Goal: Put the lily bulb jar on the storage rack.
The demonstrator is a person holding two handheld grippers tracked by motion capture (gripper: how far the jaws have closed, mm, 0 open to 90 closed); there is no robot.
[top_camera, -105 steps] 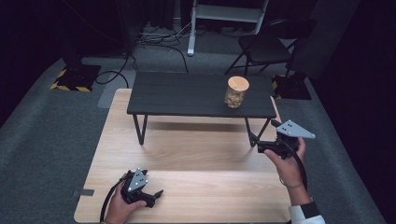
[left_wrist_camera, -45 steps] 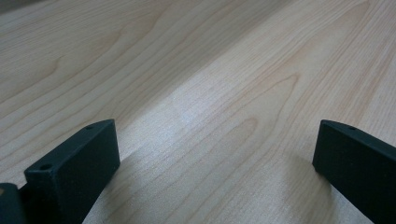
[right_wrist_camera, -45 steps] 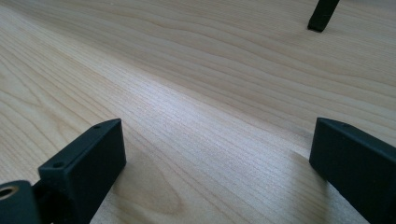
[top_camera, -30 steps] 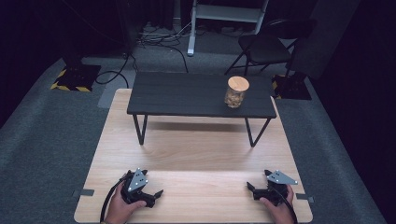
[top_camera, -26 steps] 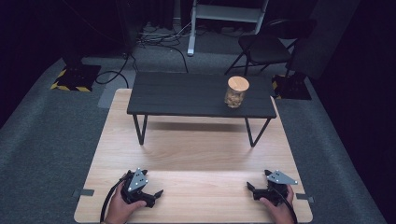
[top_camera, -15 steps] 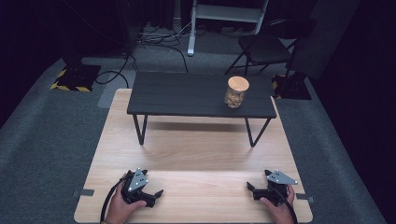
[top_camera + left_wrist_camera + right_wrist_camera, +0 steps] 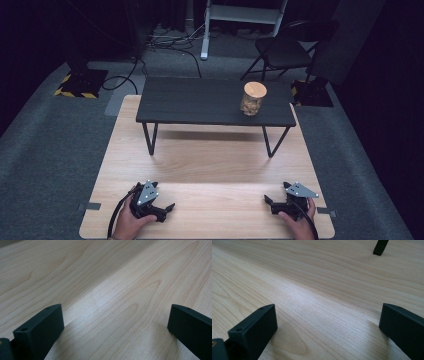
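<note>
A glass jar (image 7: 253, 98) with a wooden lid and brownish contents stands upright on the right part of a low black table (image 7: 200, 102). Both grippers rest on the light wooden board (image 7: 210, 165), far in front of the jar. My left gripper (image 7: 161, 200) lies at the front left, held by a hand, jaws pointing right. My right gripper (image 7: 274, 199) lies at the front right, jaws pointing left. In the left gripper view the left gripper (image 7: 115, 320) stands open over bare wood. The right gripper (image 7: 328, 320) is also open, with nothing between its jaws.
The black table stands on thin legs, one foot (image 7: 380, 247) showing ahead of the right gripper. Grey carpet (image 7: 50, 150) surrounds the board. A folding chair (image 7: 282, 50), a white stand (image 7: 240, 15) and cables (image 7: 165, 37) lie behind the table.
The right gripper has come down from beside the black table's right leg to the board's front right corner. In the last second nothing has moved.
</note>
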